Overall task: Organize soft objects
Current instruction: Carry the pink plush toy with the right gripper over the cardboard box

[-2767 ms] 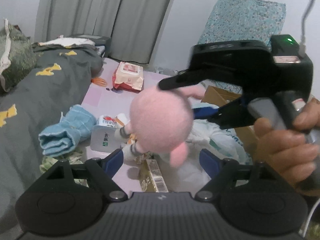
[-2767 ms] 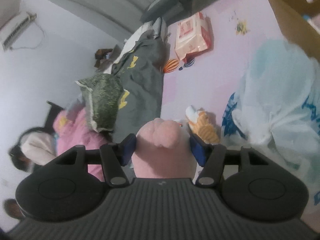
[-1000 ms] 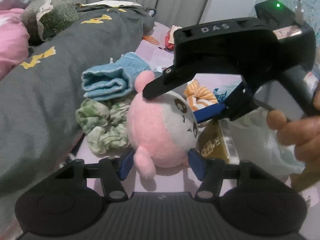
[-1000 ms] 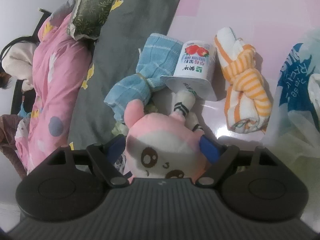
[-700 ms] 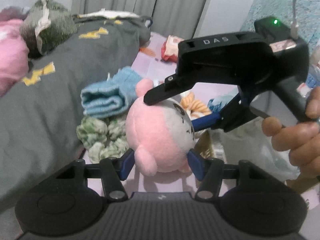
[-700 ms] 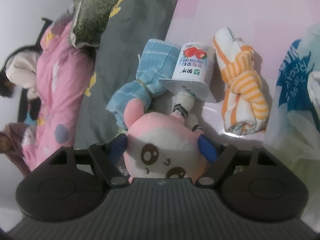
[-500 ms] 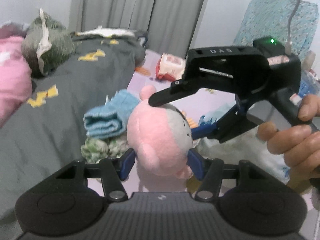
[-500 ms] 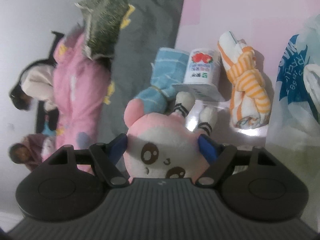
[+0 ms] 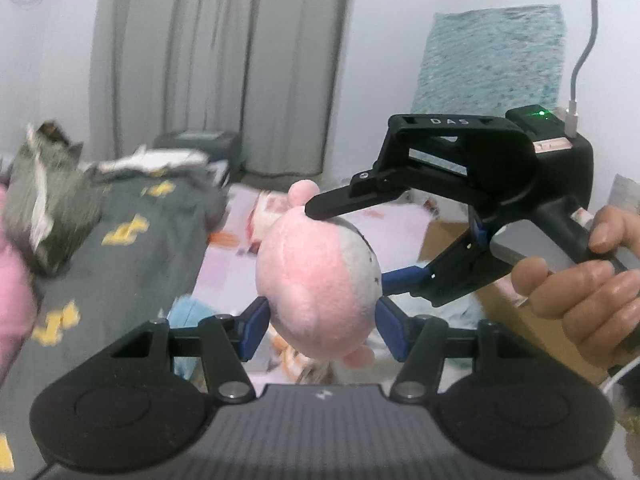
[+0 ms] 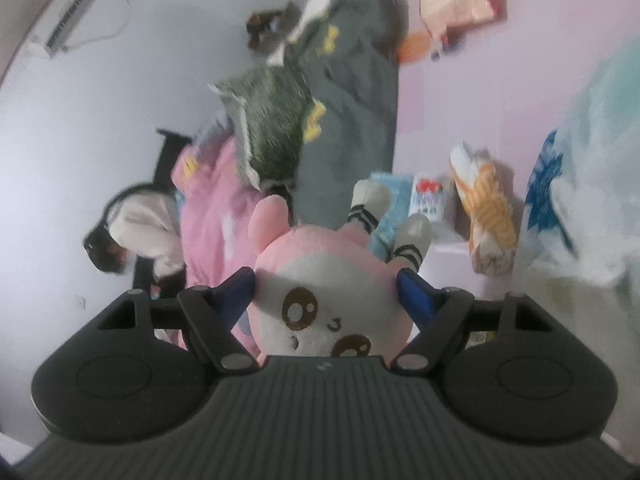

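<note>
The round pink-and-white plush toy (image 9: 318, 288) hangs in the air above the pink sheet (image 10: 496, 92), pinched from two directions: the left gripper (image 9: 320, 326) clamps its pink sides while the right gripper (image 10: 326, 292) squeezes its head across the face, probably so the soft body cannot sag or twist during carrying. Its striped legs dangle free.

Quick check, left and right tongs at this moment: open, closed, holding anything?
Left tongs: closed on the pink plush toy.
Right tongs: closed on the same plush toy's head, face toward its camera.
</note>
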Tool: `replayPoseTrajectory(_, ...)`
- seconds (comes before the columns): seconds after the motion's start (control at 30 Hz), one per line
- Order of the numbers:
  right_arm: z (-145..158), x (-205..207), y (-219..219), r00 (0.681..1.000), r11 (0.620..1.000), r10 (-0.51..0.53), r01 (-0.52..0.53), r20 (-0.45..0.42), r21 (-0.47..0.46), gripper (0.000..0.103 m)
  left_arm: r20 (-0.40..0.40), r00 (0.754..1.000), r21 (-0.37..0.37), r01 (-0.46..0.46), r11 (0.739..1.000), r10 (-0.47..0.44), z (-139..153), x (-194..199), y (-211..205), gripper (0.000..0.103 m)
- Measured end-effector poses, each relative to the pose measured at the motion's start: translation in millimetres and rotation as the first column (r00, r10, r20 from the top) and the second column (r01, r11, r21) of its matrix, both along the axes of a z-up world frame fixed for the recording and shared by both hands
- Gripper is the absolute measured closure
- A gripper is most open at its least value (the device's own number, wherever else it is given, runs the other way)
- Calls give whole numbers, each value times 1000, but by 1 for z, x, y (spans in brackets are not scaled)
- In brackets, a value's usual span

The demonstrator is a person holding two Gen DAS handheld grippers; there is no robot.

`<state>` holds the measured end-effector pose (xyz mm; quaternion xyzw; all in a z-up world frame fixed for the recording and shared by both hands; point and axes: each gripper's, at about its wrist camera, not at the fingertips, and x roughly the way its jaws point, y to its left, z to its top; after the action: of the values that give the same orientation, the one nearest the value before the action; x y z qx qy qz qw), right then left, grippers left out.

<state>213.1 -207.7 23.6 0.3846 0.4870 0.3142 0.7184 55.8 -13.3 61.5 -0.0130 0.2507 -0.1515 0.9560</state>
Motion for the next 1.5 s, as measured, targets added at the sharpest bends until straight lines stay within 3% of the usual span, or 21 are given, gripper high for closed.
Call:
replayPoseTrajectory(0.37, 51, -35, -112, 969, 977, -214, 210, 122, 49, 25, 103, 975, 27, 194, 981, -196, 39, 17, -88, 43)
replayPoseTrajectory(0.57, 63, -66, -195, 914, 925, -379, 378, 147, 34, 25, 77, 929, 6, 363, 932, -362, 48, 32, -155, 43)
replayPoseTrajectory(0.67, 61, -83, -238, 874, 881, -470, 473, 121, 6, 25, 15, 889, -20, 458, 889, -458, 46, 47, -194, 43)
replayPoseTrajectory(0.87, 34, -106, -317, 797, 790, -604, 602, 20, -114, 24, -181, 780, -83, 595, 800, -599, 12, 85, -275, 42)
replayPoseTrajectory(0.97, 5, -103, -348, 767, 764, -639, 622, -67, -170, 24, -290, 734, -116, 610, 784, -614, -18, 102, -302, 42)
replayPoseTrajectory(1.07, -29, -91, -366, 735, 746, -661, 623, -151, -234, 24, -420, 695, -127, 592, 796, -584, -46, 130, -329, 43)
replayPoseTrajectory(1.13, -53, -78, -374, 712, 737, -673, 619, -201, -271, 24, -486, 692, -102, 562, 821, -534, -60, 144, -340, 44)
replayPoseTrajectory(1.27, -97, -58, -385, 675, 736, -677, 618, -293, -278, 24, -542, 713, -73, 488, 870, -445, -84, 164, -349, 44)
replayPoseTrajectory(1.37, -119, -49, -385, 657, 735, -678, 622, -329, -271, 25, -548, 719, -77, 466, 882, -427, -87, 178, -352, 44)
replayPoseTrajectory(1.5, -123, -51, -389, 659, 727, -686, 637, -309, -256, 25, -492, 757, -49, 470, 881, -431, -68, 175, -344, 43)
